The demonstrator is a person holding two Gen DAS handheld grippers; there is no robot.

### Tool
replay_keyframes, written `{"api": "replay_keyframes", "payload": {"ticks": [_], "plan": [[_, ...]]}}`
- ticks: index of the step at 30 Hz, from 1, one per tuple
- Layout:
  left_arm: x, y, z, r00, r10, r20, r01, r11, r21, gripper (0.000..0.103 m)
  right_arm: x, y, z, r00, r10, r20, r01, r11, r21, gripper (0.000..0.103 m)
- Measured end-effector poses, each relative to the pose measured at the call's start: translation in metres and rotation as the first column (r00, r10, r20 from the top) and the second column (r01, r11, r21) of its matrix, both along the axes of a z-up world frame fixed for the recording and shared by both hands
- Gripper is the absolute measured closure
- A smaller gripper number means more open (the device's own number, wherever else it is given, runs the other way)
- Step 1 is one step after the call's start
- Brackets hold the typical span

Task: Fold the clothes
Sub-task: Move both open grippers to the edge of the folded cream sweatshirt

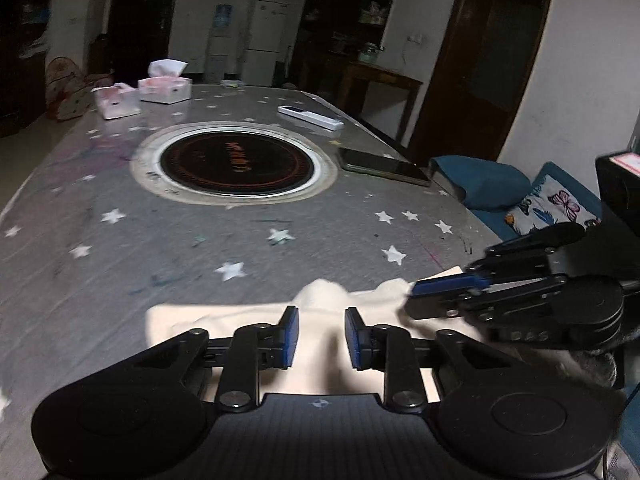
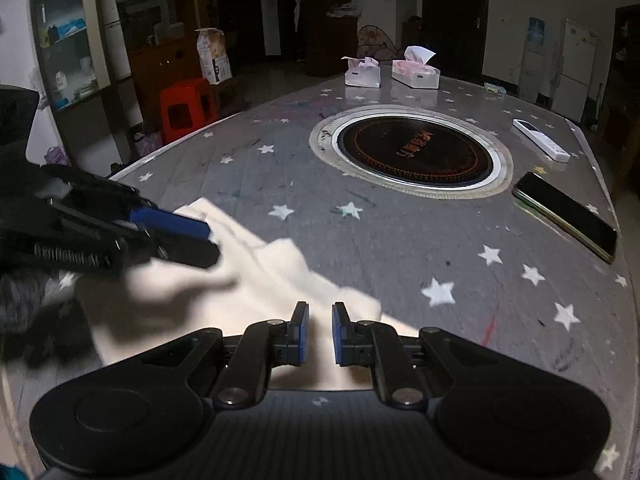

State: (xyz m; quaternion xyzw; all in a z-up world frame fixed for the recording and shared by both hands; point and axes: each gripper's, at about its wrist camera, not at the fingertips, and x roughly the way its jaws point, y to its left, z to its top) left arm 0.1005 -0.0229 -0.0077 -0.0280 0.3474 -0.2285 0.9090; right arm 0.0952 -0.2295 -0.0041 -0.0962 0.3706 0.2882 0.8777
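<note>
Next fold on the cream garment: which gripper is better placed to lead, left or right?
Probably left. The left gripper sits over the middle of the cream garment, cloth bunched between its fingers. The right gripper is at the cloth's edge by the bare table, near shut; grip unclear.

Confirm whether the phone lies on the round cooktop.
No, the phone lies on the starred tablecloth, beside the round cooktop.

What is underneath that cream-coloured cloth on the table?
The cream cloth lies on the grey tablecloth with white stars, which shows all round it. Whatever is directly beneath the cloth is covered, so I cannot tell if anything else lies there.
</note>
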Motion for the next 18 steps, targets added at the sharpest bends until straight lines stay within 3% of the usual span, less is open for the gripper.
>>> {"api": "replay_keyframes", "payload": {"ticks": [5, 12, 14, 16, 18], "plan": [[0.019, -0.007, -0.018, 0.999, 0.009, -0.050, -0.009, 1.000, -0.008, 0.086, 0.012, 0.005, -0.014, 1.000, -0.014, -0.020, 0.014, 1.000, -0.008, 0.093], [0.014, -0.004, -0.013, 0.998, 0.034, -0.056, -0.036, 0.999, -0.026, 0.083, 0.012, 0.005, -0.013, 0.999, -0.037, -0.022, 0.036, 0.999, -0.011, 0.089], [0.009, -0.004, -0.009, 0.998, 0.044, -0.051, -0.045, 0.999, -0.027, 0.077, 0.009, 0.006, -0.011, 0.999, -0.046, -0.017, 0.046, 0.999, -0.010, 0.084], [0.003, -0.003, -0.005, 0.998, 0.055, -0.040, -0.056, 0.998, -0.028, 0.058, 0.005, 0.006, -0.008, 0.998, -0.061, -0.016, 0.061, 0.998, -0.010, 0.081], [-0.006, -0.001, 0.000, 0.997, 0.069, -0.024, -0.069, 0.997, -0.030, 0.055, 0.002, 0.005, -0.006, 0.997, -0.079, -0.014, 0.079, 0.997, -0.010, 0.071]]}}
